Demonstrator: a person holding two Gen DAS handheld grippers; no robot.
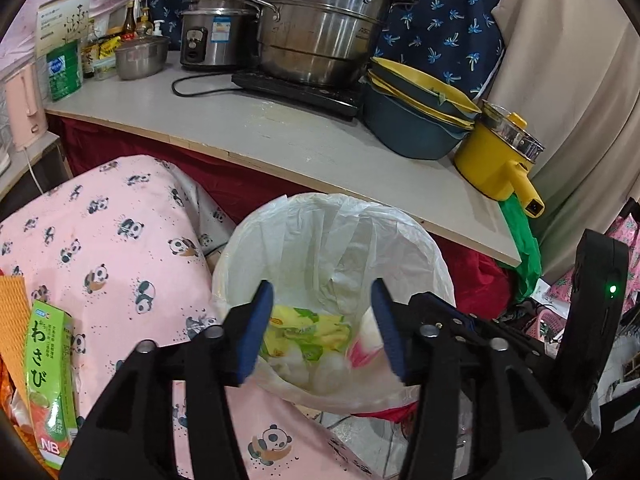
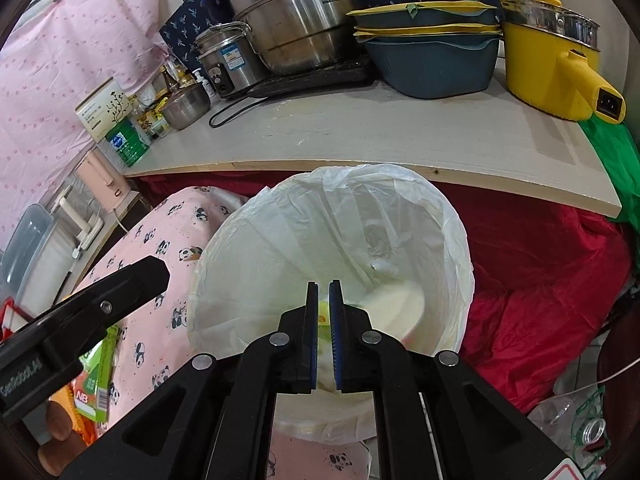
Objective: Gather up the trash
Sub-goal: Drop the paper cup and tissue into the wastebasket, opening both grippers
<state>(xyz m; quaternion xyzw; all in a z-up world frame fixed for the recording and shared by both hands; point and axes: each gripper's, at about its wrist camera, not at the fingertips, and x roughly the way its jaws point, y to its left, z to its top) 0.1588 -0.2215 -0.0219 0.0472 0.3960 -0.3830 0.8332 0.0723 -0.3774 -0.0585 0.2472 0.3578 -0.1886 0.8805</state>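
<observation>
1. Trash bin [image 1: 332,248], lined with a white plastic bag [image 2: 400,208], standing on the floor just in front of the bench's [image 1: 280,132] front edge, beside a pink panda-print cloth [image 1: 120,232].
2. Inside the bin, at the bottom: a yellow-and-green wrapper [image 1: 316,330] lying among white crumpled scraps; in the right wrist view, a pale round disc [image 2: 396,304] leaning against the inner wall.
3. Left gripper [image 1: 324,328] poised over the bin's mouth, jaws apart, nothing between the blue pads, wrapper seen in the gap below them.
4. Right gripper [image 2: 324,336] also over the bin, jaws nearly closed with only a thin slit left, nothing gripped.
5. Green wasabi box [image 1: 48,380] lying at the left of the bin on the cloth, well apart from either gripper.
6. On the bench, toward the back: large steel steamer pot [image 1: 320,32] on a black induction plate [image 1: 296,92], rice cooker [image 1: 216,36] just left of it, small lidded steel bowl [image 1: 140,56] further left.
7. Near the right end of the bench: stacked blue-and-yellow basins [image 2: 432,52], then a yellow electric pot [image 2: 548,64] at the right front corner.
8. Red cloth [image 2: 540,256] hanging under the bench's edge, to the right of the bin.
</observation>
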